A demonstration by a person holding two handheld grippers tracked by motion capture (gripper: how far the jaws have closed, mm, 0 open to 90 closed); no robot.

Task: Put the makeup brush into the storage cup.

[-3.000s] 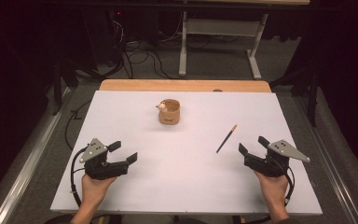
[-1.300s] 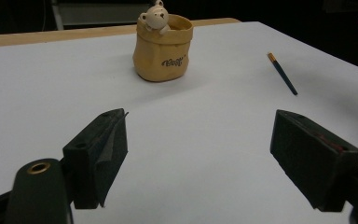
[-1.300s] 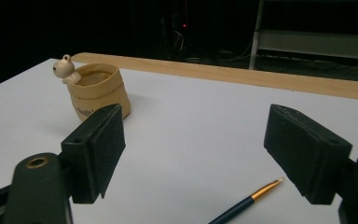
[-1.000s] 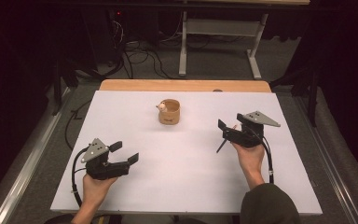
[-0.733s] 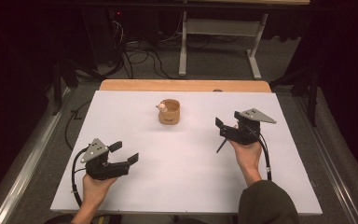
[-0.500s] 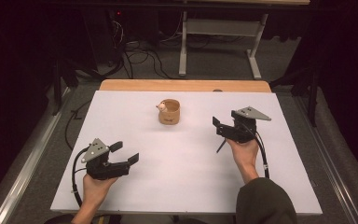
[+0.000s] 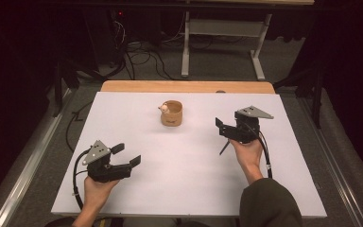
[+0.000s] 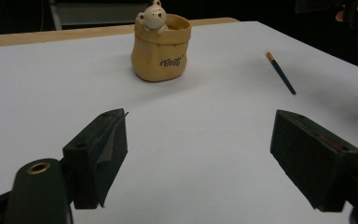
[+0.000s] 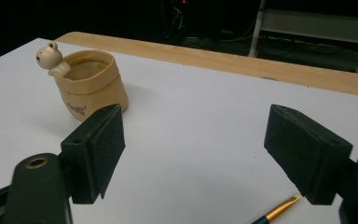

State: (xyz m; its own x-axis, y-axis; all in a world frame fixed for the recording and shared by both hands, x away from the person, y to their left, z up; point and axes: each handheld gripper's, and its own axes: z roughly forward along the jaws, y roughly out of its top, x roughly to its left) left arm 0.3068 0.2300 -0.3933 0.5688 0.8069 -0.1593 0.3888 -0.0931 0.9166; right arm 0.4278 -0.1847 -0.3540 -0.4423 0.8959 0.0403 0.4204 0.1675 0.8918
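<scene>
High view: right tongs (image 7: 226, 130) hover w/ jaws spread wide, gripping nothing, just over the pencil (image 7: 224, 147) on the white counter (image 7: 184, 189), right of the bear pot (image 7: 171, 113). Left tongs (image 7: 126, 155) sit near the counter's front-left, jaws also apart, well away from both.

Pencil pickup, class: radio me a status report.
Right gripper open, above the pencil, not gripping. Left gripper open, idle near the table's front. Bear-trimmed cup stands apart; nothing obstructs.
</scene>
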